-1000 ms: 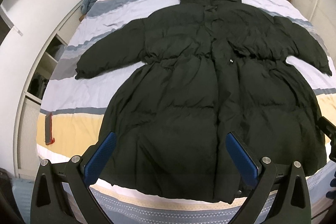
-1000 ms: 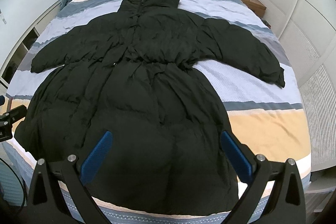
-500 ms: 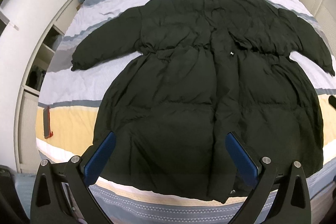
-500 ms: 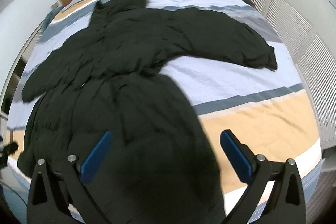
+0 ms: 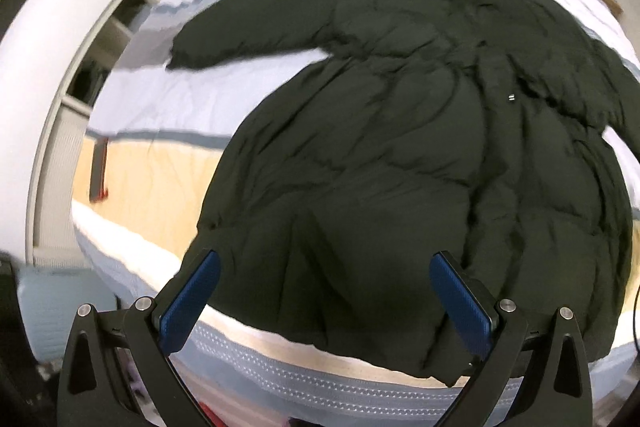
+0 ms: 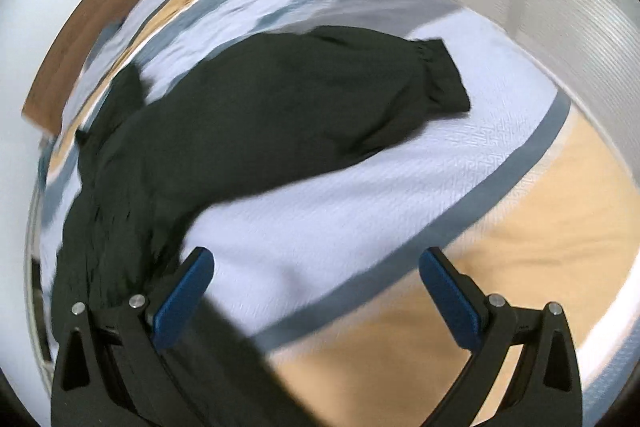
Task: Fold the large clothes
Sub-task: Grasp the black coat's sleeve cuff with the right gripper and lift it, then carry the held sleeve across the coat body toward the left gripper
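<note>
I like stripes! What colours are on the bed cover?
Pale blue, grey-blue and yellow stripes on the cover, clearest in the right wrist view.

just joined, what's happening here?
A person with a gripper in each hand is about to fold a dark puffer coat spread flat on a striped bed. The left gripper hovers open over the hem; the right gripper hovers open over bare bedding, facing the coat's sleeve. Neither holds anything, and nothing is folded yet.

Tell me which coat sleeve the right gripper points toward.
The sleeve with the gathered cuff, ahead of the open right gripper; the other sleeve appears only in the left view.
</note>
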The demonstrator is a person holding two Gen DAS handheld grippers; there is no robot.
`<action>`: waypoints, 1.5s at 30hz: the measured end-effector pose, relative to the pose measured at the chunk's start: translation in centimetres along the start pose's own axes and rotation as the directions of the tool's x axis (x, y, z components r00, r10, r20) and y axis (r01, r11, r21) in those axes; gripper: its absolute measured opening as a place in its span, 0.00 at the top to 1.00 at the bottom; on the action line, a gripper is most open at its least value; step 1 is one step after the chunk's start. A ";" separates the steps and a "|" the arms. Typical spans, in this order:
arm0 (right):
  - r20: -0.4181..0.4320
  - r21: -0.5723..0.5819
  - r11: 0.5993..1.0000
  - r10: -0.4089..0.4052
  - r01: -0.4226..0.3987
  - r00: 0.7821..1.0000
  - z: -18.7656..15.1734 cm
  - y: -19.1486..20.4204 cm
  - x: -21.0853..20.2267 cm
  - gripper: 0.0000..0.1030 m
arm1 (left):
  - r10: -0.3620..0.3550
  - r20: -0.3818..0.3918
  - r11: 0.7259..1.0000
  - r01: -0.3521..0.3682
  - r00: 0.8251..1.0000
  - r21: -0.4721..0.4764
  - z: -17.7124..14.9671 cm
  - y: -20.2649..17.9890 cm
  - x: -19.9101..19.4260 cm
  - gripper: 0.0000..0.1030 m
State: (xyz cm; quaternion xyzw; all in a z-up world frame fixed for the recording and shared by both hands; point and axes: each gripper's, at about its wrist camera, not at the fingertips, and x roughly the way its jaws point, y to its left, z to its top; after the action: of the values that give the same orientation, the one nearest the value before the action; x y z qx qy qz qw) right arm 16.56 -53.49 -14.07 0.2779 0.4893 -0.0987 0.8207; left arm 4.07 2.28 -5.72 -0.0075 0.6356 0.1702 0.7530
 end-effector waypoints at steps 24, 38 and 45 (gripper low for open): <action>0.144 0.516 0.802 0.267 -0.302 0.953 7.5 -9.3 11.1 0.53 | -0.096 -0.081 0.994 0.091 0.992 -0.066 0.7 0.0 2.2 0.01; 0.164 0.262 0.912 0.280 -0.315 0.946 12.2 -2.2 5.8 0.88 | -0.119 0.011 0.988 0.120 0.993 -0.094 0.9 0.3 0.8 0.01; 0.168 0.015 0.937 0.342 -0.350 0.924 12.6 5.5 0.2 0.89 | -0.172 0.056 0.977 0.177 0.984 -0.122 1.2 1.2 0.9 0.02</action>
State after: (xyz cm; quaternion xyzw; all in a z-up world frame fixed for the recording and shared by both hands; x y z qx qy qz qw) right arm 28.52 -55.88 -7.62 0.3692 0.3614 0.0143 0.8561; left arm 4.99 3.94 -6.09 -0.1073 0.6032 0.1437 0.7772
